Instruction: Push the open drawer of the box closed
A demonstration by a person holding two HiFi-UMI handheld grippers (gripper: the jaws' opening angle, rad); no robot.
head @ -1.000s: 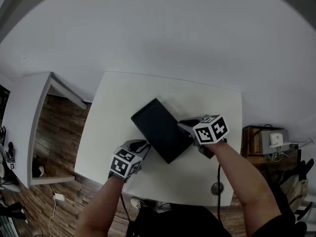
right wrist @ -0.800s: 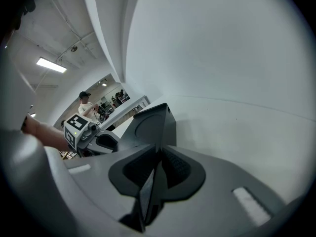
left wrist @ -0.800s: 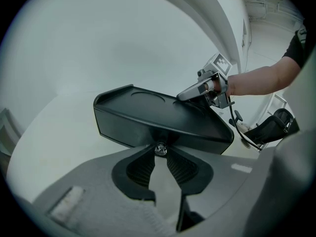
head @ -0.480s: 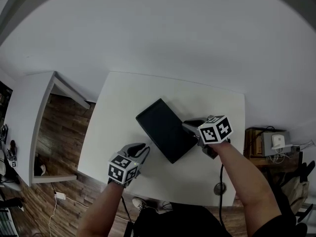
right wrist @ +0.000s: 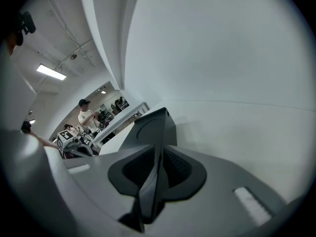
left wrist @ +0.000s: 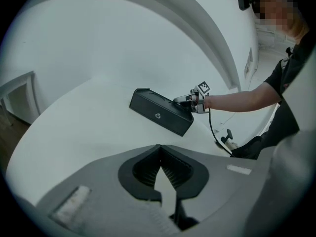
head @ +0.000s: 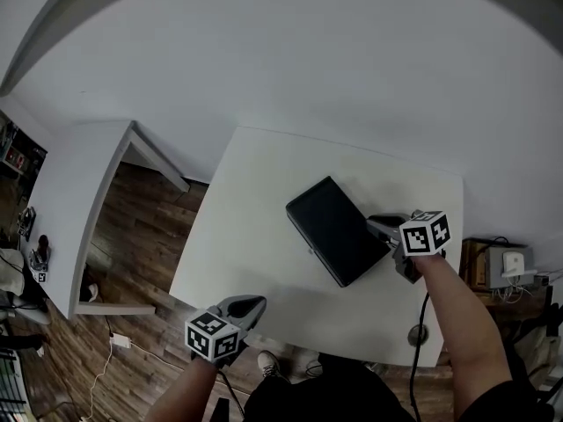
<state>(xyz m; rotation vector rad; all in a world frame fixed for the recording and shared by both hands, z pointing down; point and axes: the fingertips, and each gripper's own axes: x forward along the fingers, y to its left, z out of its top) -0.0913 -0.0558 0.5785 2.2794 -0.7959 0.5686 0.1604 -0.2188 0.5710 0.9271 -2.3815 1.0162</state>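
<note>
1. The main risk, as I judge it, sits with the right claw [head: 380, 225]. Its jaws have just been opening, and the right-hand end of the box [head: 339, 231] stands between them as a thin dark edge. If the claw leaves crookedly, a pad could catch that edge and drag or swing the box across the worktop [head: 255, 200].
2. A tug like that could also jolt the drawer loose. Nothing braces the box on its other side.
3. The drawer front with its small round knob [left wrist: 158, 115] looks flush with the box in the left gripper view. So the push seems done, and any further shove would only slide the whole box.
4. The box lies flat and at a slant on the worktop, right of the middle, its far corner pointing toward the wall.
5. The right claw is spread around the box's right end. I judge the pads are not pressing, though the gap on each side is slim.
6. The left claw [head: 252, 304] is pressed together and empty. It hovers at the worktop's near edge, well apart from the box, which lies ahead of it and to its right.
</note>
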